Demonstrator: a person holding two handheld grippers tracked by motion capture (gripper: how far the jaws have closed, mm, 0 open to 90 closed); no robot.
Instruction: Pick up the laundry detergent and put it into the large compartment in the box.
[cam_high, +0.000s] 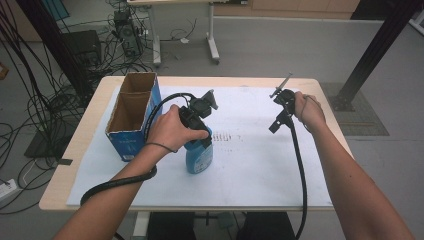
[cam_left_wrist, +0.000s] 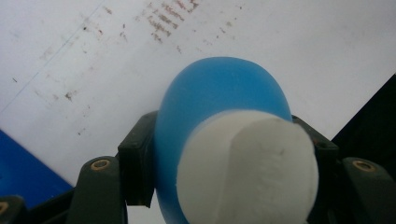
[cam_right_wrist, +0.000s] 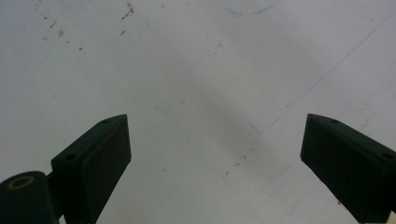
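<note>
A blue bottle (cam_high: 199, 158) with a white cap stands upright on the white sheet (cam_high: 255, 165), just right of the box. My left gripper (cam_high: 200, 141) comes down on its top and is shut on it. In the left gripper view the black pads (cam_left_wrist: 137, 158) press both sides of the blue bottle (cam_left_wrist: 219, 88) just below its white cap (cam_left_wrist: 247, 170). My right gripper (cam_high: 275, 125) hangs above the right part of the sheet, apart from the bottle. The right gripper (cam_right_wrist: 215, 154) has its jaws wide open, with bare sheet (cam_right_wrist: 201, 70) between them.
An open blue cardboard box (cam_high: 131, 120) stands at the sheet's left edge, close to my left hand. The wooden table (cam_high: 70, 155) ends a little beyond the sheet on every side. Faint brown marks (cam_high: 227, 136) dot the sheet's middle. Cables and a black post (cam_high: 372, 55) are on the floor behind.
</note>
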